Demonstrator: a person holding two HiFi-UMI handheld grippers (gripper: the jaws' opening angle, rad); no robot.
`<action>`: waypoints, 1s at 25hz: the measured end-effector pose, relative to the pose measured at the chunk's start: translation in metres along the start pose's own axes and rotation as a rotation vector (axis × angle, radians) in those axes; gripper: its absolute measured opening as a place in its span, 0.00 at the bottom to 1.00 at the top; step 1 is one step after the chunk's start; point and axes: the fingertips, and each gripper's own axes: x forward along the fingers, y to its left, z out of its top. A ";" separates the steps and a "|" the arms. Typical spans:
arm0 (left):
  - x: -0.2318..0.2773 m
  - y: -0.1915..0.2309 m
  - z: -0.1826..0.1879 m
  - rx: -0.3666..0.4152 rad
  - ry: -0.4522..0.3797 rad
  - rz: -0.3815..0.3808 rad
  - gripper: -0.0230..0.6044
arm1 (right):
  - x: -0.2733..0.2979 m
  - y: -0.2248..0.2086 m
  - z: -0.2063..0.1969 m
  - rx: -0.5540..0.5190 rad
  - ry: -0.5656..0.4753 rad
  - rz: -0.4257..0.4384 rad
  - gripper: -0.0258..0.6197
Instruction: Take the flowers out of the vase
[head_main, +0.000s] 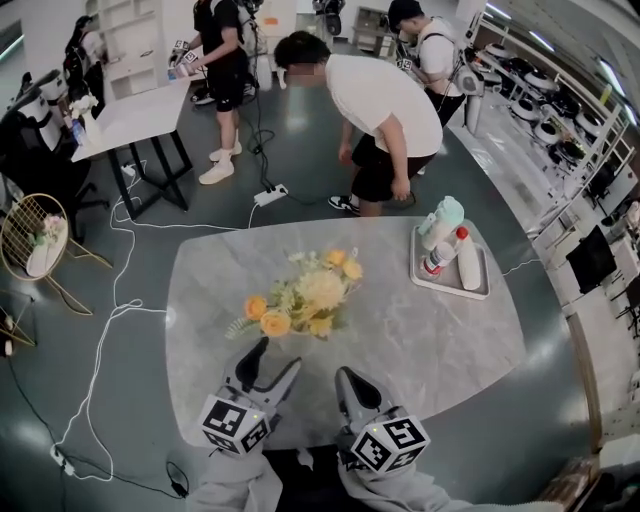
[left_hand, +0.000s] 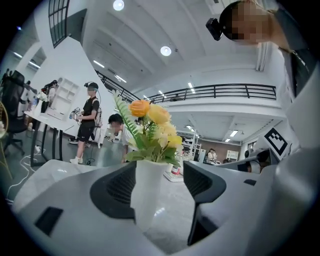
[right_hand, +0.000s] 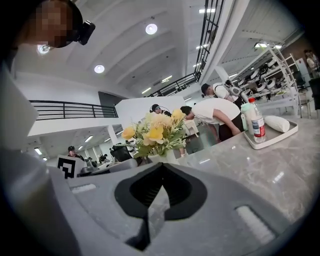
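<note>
vase (left_hand: 149, 192) between left tool (left_hand: 160, 171) jaws; head view: flowers (head_main: 305, 298) hide it

The surface (head_main: 400, 340) lies bare all round the vase (left_hand: 149, 192), so there is room to pass on its left, on its right and behind it. Above the vase the flowers (head_main: 305, 297) spread wider than it and close off the straight way down to its mouth. Well to the right of the vase and farther back, a tray (head_main: 450, 291) of bottles (head_main: 440, 255) fills that corner. On the near side of the vase the left gripper (head_main: 279, 352), jaws apart, and the right gripper (head_main: 345, 373), jaws together, take up the approach.
</note>
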 end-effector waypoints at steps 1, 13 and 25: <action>0.002 0.001 -0.001 -0.005 -0.004 0.005 0.52 | 0.000 -0.001 -0.001 0.000 0.004 0.005 0.04; 0.040 0.022 0.006 -0.007 -0.059 -0.038 0.90 | 0.006 -0.008 -0.014 -0.013 0.075 0.033 0.04; 0.074 0.015 0.021 0.136 -0.063 -0.171 0.90 | 0.011 -0.021 -0.022 -0.031 0.125 0.008 0.04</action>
